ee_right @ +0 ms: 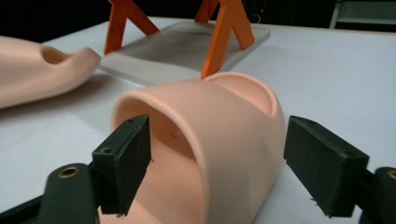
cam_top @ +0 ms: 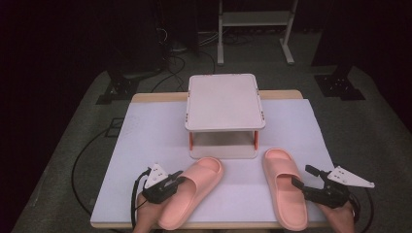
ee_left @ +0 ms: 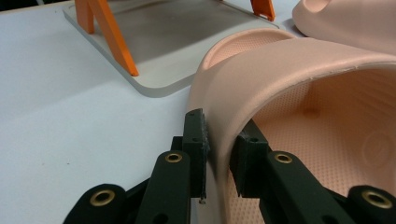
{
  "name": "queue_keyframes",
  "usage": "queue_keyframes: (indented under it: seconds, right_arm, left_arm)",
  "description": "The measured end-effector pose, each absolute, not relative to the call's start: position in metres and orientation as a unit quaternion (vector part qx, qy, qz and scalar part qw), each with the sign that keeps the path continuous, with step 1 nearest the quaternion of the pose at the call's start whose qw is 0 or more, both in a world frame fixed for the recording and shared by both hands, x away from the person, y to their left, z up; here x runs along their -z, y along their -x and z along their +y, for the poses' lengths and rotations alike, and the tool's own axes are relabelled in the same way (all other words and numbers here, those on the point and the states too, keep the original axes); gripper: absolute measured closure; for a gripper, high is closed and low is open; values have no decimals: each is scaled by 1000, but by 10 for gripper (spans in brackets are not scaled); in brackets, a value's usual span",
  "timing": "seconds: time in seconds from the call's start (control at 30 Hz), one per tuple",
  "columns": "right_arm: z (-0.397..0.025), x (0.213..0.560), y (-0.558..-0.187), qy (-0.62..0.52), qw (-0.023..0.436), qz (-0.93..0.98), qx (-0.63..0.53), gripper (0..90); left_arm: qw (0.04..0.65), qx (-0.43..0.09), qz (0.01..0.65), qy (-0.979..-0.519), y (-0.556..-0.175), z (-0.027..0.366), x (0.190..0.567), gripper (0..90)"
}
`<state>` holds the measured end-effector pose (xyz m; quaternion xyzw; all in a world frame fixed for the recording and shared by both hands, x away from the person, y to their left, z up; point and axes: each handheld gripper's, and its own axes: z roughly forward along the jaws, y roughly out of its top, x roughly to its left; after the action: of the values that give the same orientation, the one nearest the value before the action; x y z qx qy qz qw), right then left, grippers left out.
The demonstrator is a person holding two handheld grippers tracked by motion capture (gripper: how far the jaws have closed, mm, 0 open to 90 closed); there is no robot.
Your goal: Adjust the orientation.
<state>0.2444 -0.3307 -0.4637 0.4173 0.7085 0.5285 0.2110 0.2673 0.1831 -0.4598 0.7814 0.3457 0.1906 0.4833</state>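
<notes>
1. Left tongs: clamped on the near-side wall of the left slipper's strap. In the left gripper view one jaw sits outside the strap and one inside, both pads pressed to the foam. Grip looks made.

2. Left slipper: flat on the table, lying at a slant, toe pointing toward the rack, heel near the front edge. No lift visible.

3. Right tongs: spread wide. In the right gripper view one jaw stands inside the strap opening and the other hangs clear of the strap's outer side, with a gap showing. Nothing held yet.

4. Right slipper: also flat on the table, roughly straight, toe toward the rack, well apart from its mate.

5. Rack: a two-level stand with orange legs, mid-table beyond both toes. Top shelf bare; lower shelf bare as far as it shows. Left toe lies just beside the lower shelf's front edge.

6. Reading: the work looks like stowing the pair on the rack. Early stage. Done: both tongs brought to the straps, left grip closed. Left: close the right grip, lift each slipper, set both on a shelf, let go.
</notes>
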Motion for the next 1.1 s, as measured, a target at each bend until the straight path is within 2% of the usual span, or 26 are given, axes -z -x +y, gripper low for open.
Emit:
queue_keyframes:
  seconds: [0.17, 0.57, 1.1]
  right_arm:
    - [-329, 470, -248, -422, 211, 718, -512, 278]
    - [-325, 474, -253, -431, 216, 728, -487, 462]
    - [-317, 471, -252, -441, 257, 731, -453, 667]
  left_arm:
    - [487, -194, 345, -778, -267, 185, 458, 777]
    - [495, -196, 350, -771, -266, 190, 455, 778]
    - [501, -197, 355, -764, -267, 195, 454, 781]
